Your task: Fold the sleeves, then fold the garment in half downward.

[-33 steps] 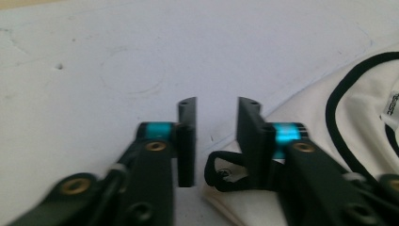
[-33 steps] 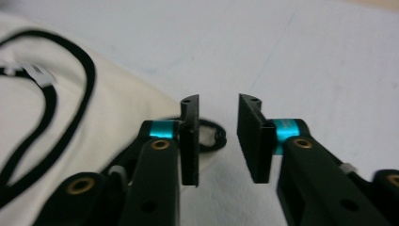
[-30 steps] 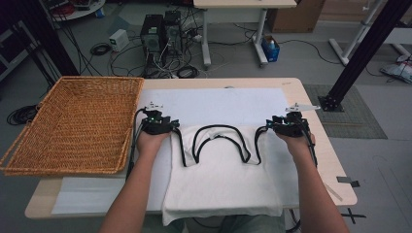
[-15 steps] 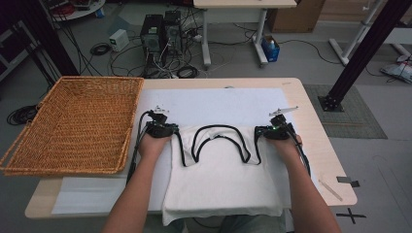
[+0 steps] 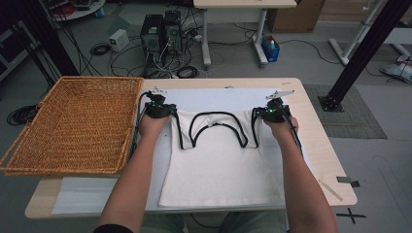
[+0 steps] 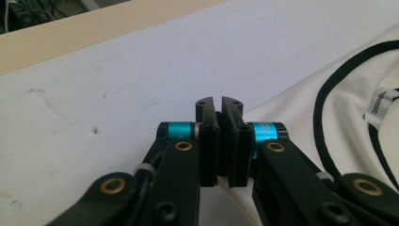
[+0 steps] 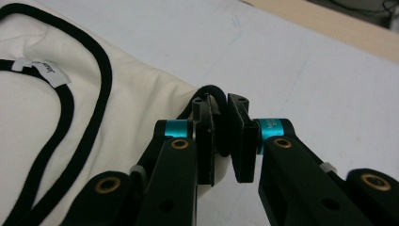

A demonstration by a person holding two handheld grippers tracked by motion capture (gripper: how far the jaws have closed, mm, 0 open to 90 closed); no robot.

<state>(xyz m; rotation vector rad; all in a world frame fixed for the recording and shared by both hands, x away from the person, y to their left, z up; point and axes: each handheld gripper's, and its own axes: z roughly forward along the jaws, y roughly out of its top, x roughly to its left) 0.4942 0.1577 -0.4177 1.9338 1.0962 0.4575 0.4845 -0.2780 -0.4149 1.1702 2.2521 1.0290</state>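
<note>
Fingers (image 6: 220,141) of both my grippers are pinched on the top's (image 5: 221,170) shoulder straps as it lies flat on the tabletop (image 5: 320,145); soft, light cloth, best gripped at its black trim.

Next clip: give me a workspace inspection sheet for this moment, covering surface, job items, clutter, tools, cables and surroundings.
Surface: wooden table under a white sheet.
Job items: white tank top with black trim lies flat; empty wicker basket at the table's left.
Clutter: a thin stick near the right front corner.
Tools: left tool shut on the tank top's shoulder edge; right tool shut on the black trim at the other shoulder.
Cables: one trails from each tool along the forearm.
Surroundings: computer towers, tangled floor cables, a desk, a black post.
</note>
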